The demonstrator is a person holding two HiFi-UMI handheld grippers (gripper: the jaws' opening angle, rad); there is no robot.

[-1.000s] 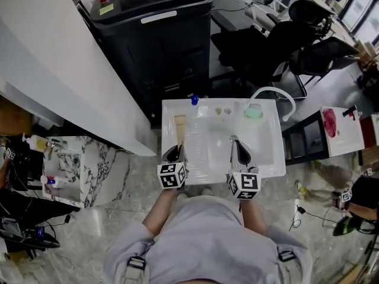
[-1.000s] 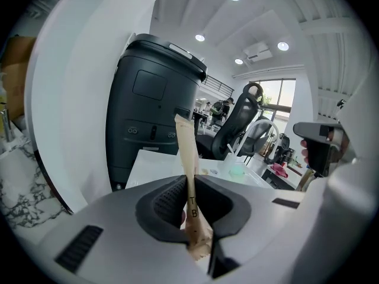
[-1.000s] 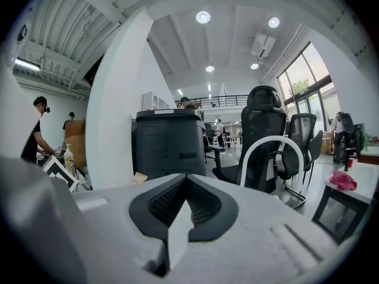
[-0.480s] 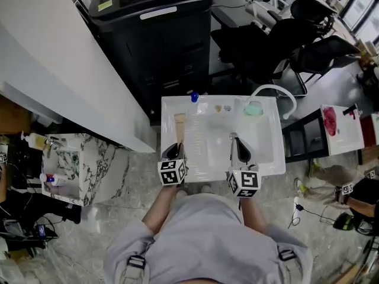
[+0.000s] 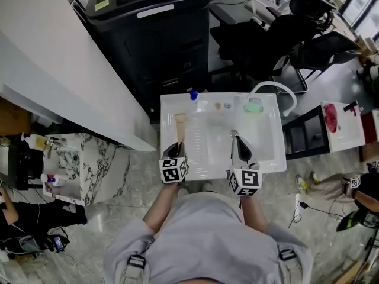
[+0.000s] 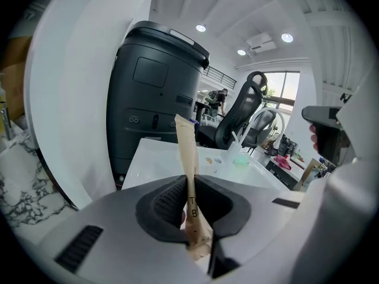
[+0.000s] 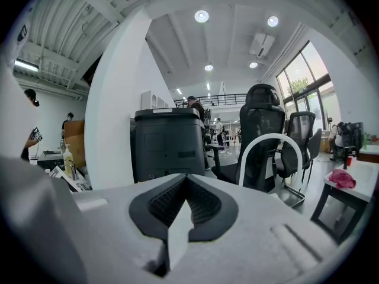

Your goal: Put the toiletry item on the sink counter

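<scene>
Left gripper (image 6: 190, 205) jaws clamped on near end of tan tube (image 6: 187, 149). Tube points away over left side of white sink counter (image 5: 169, 106). Right gripper (image 7: 186, 201) jaws pressed together, nothing between, over basin (image 5: 216, 136) at right. Tube over counter, not released; contact with surface, cannot tell. Left, by my read: lower, let go, back off.

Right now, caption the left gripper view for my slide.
Left gripper grips a tan tube, white sink counter beyond.
</scene>
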